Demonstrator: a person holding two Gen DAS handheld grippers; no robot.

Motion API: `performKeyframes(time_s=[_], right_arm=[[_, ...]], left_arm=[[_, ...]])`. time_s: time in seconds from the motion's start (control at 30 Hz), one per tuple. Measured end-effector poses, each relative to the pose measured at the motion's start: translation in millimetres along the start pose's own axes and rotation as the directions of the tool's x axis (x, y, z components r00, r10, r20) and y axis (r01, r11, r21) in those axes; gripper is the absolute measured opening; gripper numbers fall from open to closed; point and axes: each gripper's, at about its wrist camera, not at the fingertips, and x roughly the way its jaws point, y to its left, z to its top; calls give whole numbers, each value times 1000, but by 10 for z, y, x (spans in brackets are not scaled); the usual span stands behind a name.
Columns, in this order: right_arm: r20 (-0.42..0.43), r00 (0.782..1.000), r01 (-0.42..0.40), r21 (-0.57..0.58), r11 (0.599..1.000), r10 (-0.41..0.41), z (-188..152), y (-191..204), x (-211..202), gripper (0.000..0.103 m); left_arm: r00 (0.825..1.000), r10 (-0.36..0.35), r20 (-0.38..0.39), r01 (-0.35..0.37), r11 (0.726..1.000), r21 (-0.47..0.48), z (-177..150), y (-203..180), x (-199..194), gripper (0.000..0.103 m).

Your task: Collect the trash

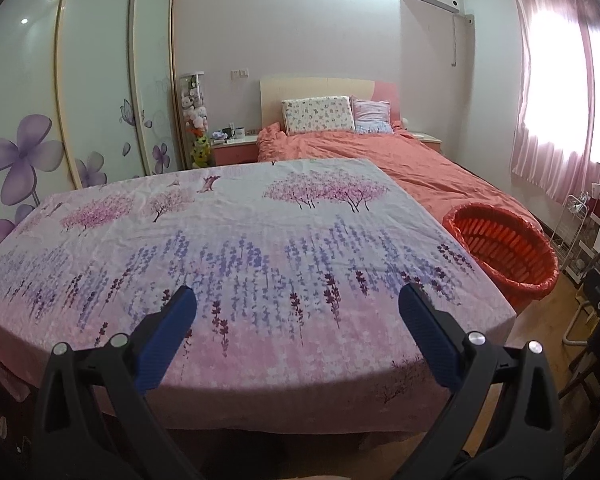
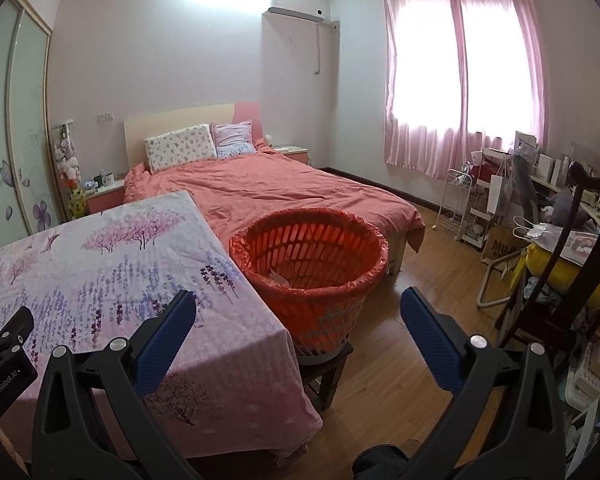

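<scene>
both tongs — left tongs [image 1: 298, 300], right tongs [image 2: 298, 304] — gape empty; basket [image 2: 312, 264] touches the table [image 2: 100, 264] edge.

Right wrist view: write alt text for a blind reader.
The open right claw faces a round orange plastic basket with an orange liner on a dark stool, beside a floral-clothed table and a coral-covered bed.

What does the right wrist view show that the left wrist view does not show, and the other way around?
Only the right wrist view shows the stool under the basket, a scrap of paper inside it, and the open right gripper. Only the left wrist view shows the open left gripper and the whole flowered cloth. Both show the basket, the cloth and the bed.
</scene>
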Motion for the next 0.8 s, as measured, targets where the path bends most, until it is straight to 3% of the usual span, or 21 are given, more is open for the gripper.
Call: performKeyframes(time_s=[0.8], right_arm=[[-30, 999, 11, -10, 1000, -11, -36, -14, 40, 101]], left_arm=[[1000, -19, -21, 19, 1000, 8, -31, -100, 7, 99]])
